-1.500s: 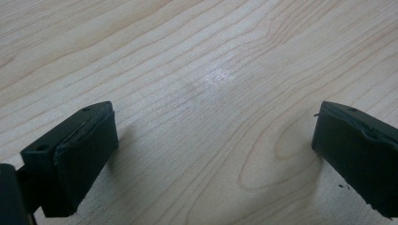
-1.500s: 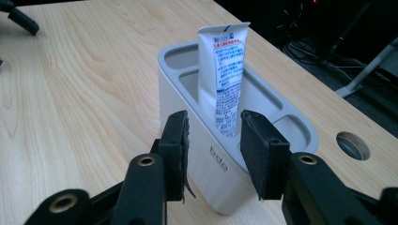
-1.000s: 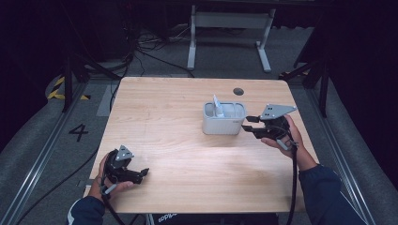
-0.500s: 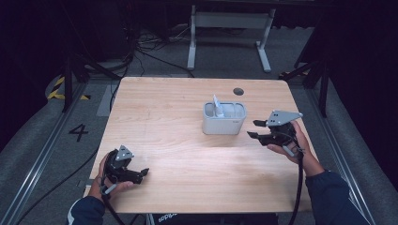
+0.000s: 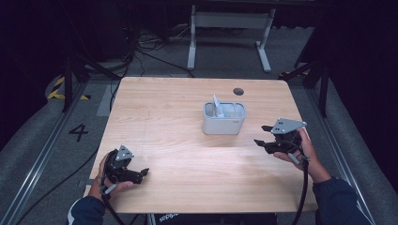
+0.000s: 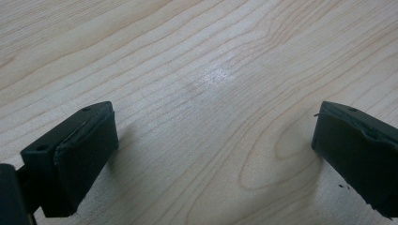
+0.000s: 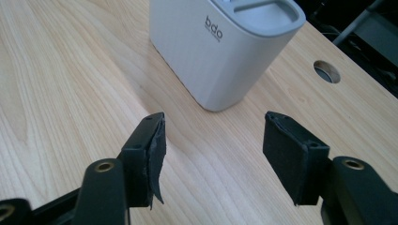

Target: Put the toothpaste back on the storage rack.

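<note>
A pale grey rounded container stands upright near the middle of the wooden table, with a white object sticking up from its left compartment. In the right gripper view the container carries small dark lettering on its side. My right gripper is held open to the right of the container and points at it, apart from it, with nothing between its jaws. My left gripper rests open on the table's near left corner over bare wood.
A round cable hole sits in the table behind the container. A white metal stand and cables lie on the floor beyond the far edge. A number 4 is marked on the floor at the left.
My right gripper has drawn back from the container, moving right and toward the near edge. The left gripper has stayed in place.
</note>
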A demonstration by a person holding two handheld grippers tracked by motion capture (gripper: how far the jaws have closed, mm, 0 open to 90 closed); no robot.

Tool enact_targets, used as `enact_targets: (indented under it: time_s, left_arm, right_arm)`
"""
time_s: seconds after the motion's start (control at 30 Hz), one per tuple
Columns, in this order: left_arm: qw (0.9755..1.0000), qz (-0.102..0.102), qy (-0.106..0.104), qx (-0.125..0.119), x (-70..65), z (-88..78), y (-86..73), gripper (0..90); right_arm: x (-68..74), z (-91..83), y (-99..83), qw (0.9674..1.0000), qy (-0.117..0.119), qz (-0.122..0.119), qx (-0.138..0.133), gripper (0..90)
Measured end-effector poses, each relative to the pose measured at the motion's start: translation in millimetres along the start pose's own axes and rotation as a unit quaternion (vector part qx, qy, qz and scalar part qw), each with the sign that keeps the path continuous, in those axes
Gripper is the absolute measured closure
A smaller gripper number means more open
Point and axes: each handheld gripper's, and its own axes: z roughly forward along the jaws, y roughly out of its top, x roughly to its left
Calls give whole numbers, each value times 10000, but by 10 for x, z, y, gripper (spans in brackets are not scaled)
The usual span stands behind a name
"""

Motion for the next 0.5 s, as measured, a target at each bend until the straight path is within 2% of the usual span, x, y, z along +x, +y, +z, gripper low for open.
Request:
enact_targets:
  time_s: [0.5]
  left_arm:
    - [10000, 2, 1, 1, 1, 0, 0, 12]
  right_arm:
    - [63, -57, -335, 9996, -69, 41, 283, 364]
